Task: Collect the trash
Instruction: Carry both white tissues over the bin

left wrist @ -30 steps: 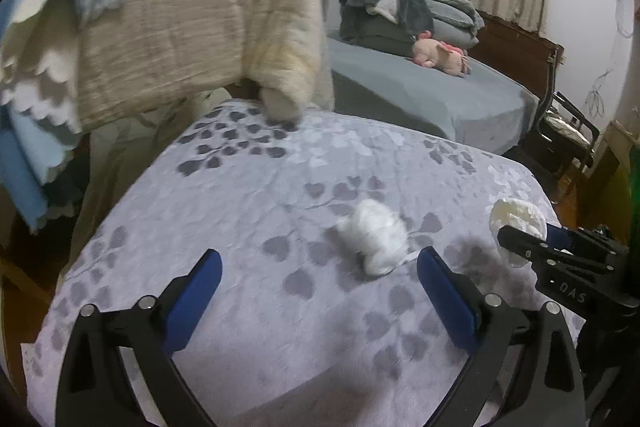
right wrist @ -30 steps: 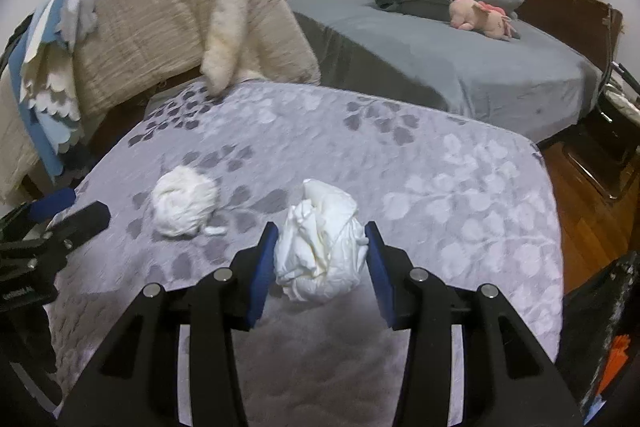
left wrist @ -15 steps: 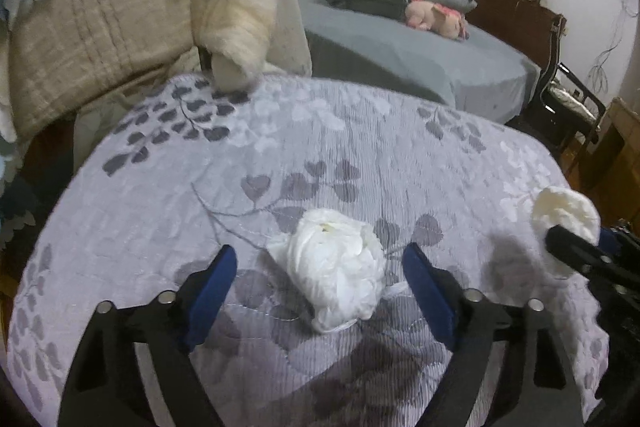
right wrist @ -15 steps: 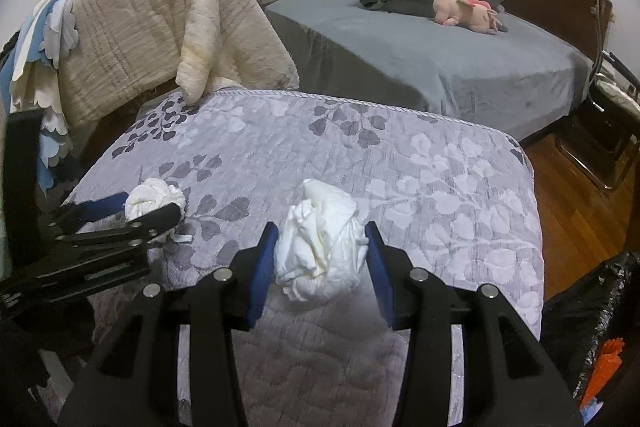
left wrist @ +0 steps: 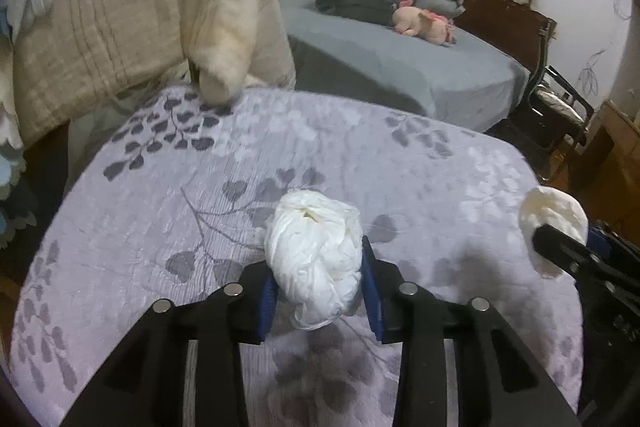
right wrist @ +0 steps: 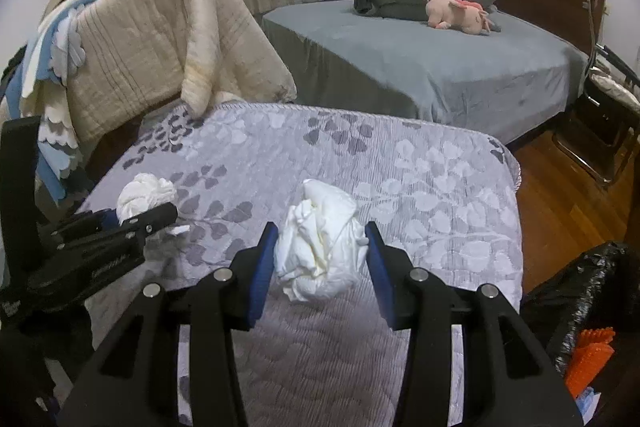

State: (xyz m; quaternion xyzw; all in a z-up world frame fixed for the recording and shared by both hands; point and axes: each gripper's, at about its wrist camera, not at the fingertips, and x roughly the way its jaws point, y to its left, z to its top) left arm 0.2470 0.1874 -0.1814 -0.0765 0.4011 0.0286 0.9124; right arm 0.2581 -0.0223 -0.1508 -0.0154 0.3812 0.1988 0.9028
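Observation:
A white crumpled tissue wad (left wrist: 312, 235) lies on the lilac leaf-print quilt (left wrist: 160, 227). My left gripper (left wrist: 319, 261) has it between its blue pads; the jaws are closing and both pads touch its sides. From the right wrist view, this left gripper (right wrist: 148, 217) and its wad (right wrist: 144, 191) sit at the left. My right gripper (right wrist: 321, 229) is shut on a second crumpled white wad (right wrist: 320, 255), held just above the quilt. In the left wrist view that gripper (left wrist: 560, 251) and its wad (left wrist: 554, 215) appear at the right edge.
A black trash bag (right wrist: 592, 291) stands open at lower right, an orange object (right wrist: 590, 355) beside it. A beige blanket (left wrist: 120, 27) hangs at the quilt's far left. Beyond are a grey bed (right wrist: 440, 67) with a pink plush toy (right wrist: 456, 11), wooden floor (right wrist: 560, 187) and a folding chair (left wrist: 560, 107).
My left gripper moved forward over the quilt to the lying wad and its wide-open jaws closed around it. My right gripper kept its wad and drifted up and away a little.

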